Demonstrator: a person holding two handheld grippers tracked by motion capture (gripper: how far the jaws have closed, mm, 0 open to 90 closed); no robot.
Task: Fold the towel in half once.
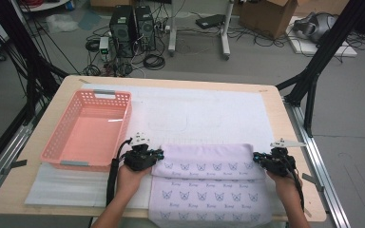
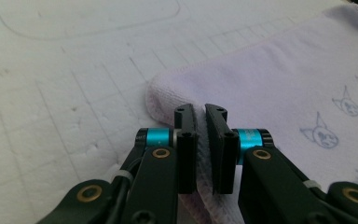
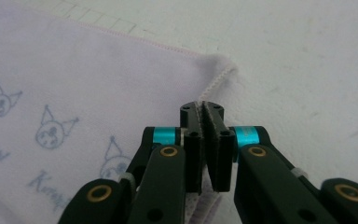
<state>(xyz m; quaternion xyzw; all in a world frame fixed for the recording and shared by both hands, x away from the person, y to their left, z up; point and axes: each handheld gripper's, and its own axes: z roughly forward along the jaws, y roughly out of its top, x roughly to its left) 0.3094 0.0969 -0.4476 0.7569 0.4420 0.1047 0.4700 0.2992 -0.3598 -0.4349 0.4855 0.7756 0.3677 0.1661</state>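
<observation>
We hold a pale lilac terry towel printed with small cat faces (image 1: pixel 204 166) at the near edge of the wooden table (image 1: pixel 285 123), its far half folded toward us. The left gripper (image 1: pixel 153 155) pinches the fold's left corner; the right gripper (image 1: pixel 259 159) is clamped on the right corner hem. The left bite looks thin, possibly one layer only, so it could slip and skew the fold. A pink plastic slotted basket (image 1: pixel 119 102) stands just left.
</observation>
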